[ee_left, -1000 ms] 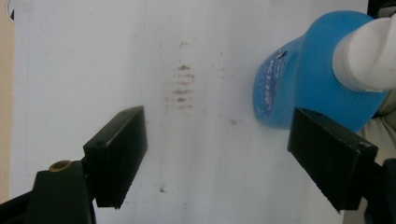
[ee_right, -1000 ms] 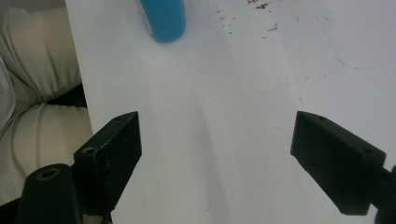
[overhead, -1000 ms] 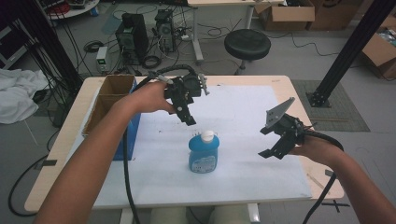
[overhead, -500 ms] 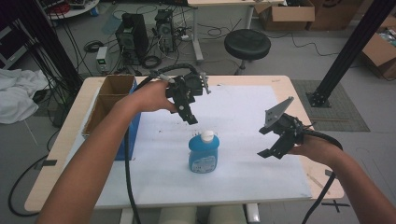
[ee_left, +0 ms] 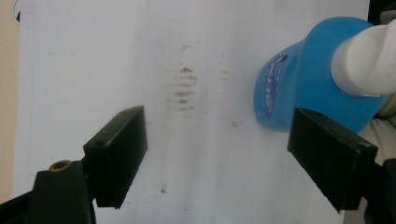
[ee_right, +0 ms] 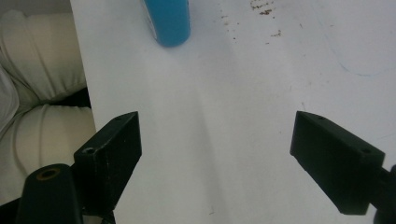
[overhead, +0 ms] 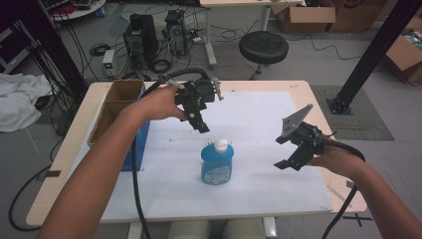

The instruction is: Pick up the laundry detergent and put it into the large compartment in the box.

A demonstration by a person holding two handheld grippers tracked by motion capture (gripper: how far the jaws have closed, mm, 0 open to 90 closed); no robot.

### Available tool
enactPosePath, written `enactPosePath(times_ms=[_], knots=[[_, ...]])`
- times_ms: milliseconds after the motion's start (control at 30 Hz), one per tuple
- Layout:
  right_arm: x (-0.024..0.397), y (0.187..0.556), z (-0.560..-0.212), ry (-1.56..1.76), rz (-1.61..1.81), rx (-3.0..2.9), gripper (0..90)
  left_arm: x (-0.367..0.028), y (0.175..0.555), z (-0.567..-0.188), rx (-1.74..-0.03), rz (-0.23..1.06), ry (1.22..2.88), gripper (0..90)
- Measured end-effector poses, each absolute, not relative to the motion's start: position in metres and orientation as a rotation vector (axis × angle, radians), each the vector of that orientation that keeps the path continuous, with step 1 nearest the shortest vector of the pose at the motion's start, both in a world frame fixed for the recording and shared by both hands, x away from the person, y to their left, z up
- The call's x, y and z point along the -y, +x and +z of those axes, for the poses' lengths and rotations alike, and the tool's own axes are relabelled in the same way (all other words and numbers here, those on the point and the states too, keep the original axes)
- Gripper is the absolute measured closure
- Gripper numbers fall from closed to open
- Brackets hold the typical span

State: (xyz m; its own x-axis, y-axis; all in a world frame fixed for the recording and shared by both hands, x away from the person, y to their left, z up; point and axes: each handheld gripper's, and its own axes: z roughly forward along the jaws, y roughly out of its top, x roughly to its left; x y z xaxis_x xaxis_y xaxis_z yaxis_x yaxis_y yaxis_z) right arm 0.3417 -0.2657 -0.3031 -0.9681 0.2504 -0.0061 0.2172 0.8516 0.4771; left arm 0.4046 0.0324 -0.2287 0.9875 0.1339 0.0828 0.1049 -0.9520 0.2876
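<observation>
1. two tools are up in the air and neither has hold of anything, so i'd judge the job is at its very start.
2. the blue plastic bottle with a white cap (overhead: pixel 217 162) stands upright on the white sheet that covers the surface (overhead: pixel 259 114), near the person's edge and roughly between the two hands.
3. the left tool (overhead: pixel 199 119) hangs above and just behind the bottle, pointed down at it. in the left gripper view its jaws stand wide apart with nothing between them, and the bottle (ee_left: pixel 303 84) sits off toward the right-hand jaw, not between the two.
4. the right tool (overhead: pixel 291 152) hovers well apart from the bottle, out to the right. in the right gripper view its jaws are spread wide too, empty, with bare white sheet between them and the bottle's base (ee_right: pixel 168 21) at the top of the picture.
5. what's left, as i read it: bring the left tool over so the bottle or its cap lies between the jaws, close on it, then do whatever handling follows. no grip, no lift, no cap work is done yet.
6. the open brown cardboard box (overhead: pixel 117 102) at the far left of the surface holds nothing that i can see.
</observation>
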Motion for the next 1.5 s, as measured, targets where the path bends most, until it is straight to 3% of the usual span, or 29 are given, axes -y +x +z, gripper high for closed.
enactPosePath(times_ms=[533,1500], knots=[[0.266,0.343,-0.306,0.366,0.771,-2.951,16.3,-0.036,0.393,-0.225,-0.198,0.112,2.799,20.5],[0.260,0.342,-0.307,0.345,0.771,-2.956,16.3,-0.021,0.354,-0.226,-0.087,0.052,2.770,19.3]])
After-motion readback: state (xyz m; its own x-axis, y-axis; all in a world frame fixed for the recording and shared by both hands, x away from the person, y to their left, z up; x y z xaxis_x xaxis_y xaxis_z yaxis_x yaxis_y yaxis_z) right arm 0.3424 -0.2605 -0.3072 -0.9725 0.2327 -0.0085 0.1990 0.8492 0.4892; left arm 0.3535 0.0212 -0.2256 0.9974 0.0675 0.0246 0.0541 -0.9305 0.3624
